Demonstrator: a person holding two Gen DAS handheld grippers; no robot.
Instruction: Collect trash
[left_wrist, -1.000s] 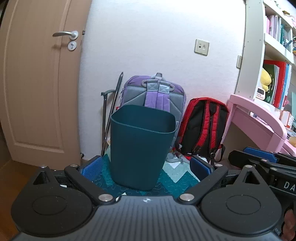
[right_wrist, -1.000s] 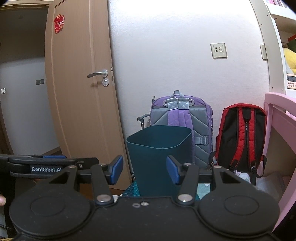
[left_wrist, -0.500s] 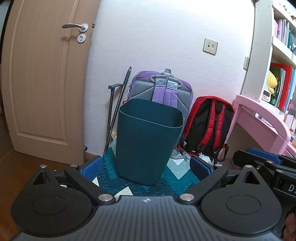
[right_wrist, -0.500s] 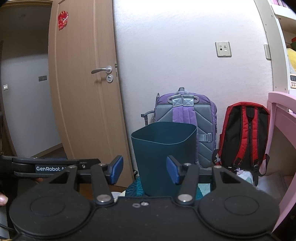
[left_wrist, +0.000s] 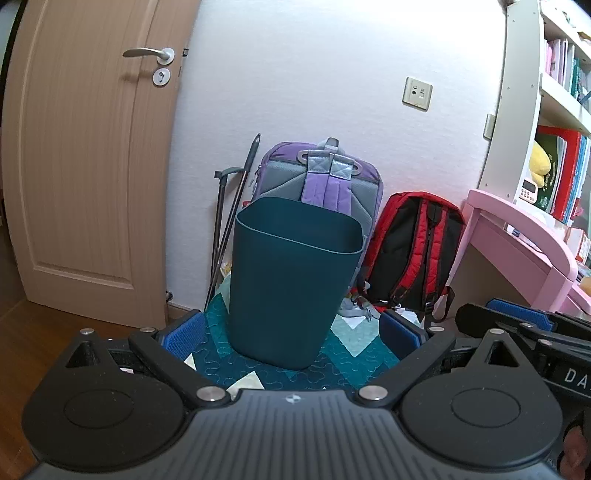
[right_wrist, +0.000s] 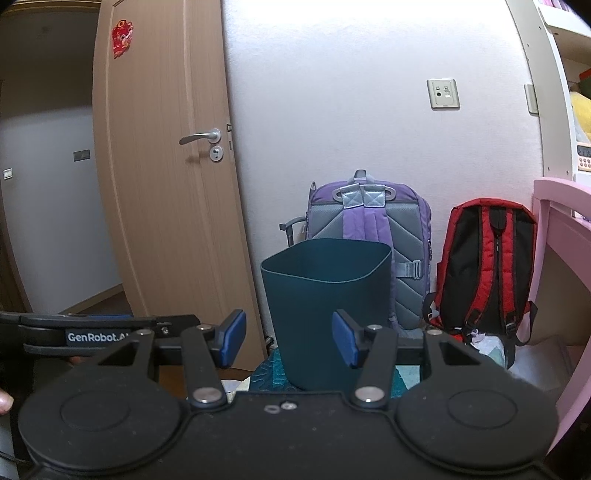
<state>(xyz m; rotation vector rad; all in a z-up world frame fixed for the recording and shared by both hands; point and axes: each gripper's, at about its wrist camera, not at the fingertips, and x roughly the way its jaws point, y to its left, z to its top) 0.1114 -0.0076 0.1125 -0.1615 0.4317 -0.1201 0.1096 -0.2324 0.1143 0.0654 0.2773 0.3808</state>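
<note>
A dark teal trash bin stands upright on a teal quilted mat, in front of two backpacks. It also shows in the right wrist view. My left gripper is open and empty, a short way in front of the bin. My right gripper is open and empty, facing the bin from farther back. The right gripper shows at the right edge of the left wrist view; the left gripper shows at the left of the right wrist view. No trash piece is clearly identifiable; small paper scraps lie on the mat.
A purple backpack and a red and black backpack lean against the white wall. A wooden door is to the left. A pink desk and a white bookshelf are to the right. Poles lean by the door.
Both grippers have backed away slightly and tilted, so the bin sits lower and smaller in view. Both stay open and empty.
</note>
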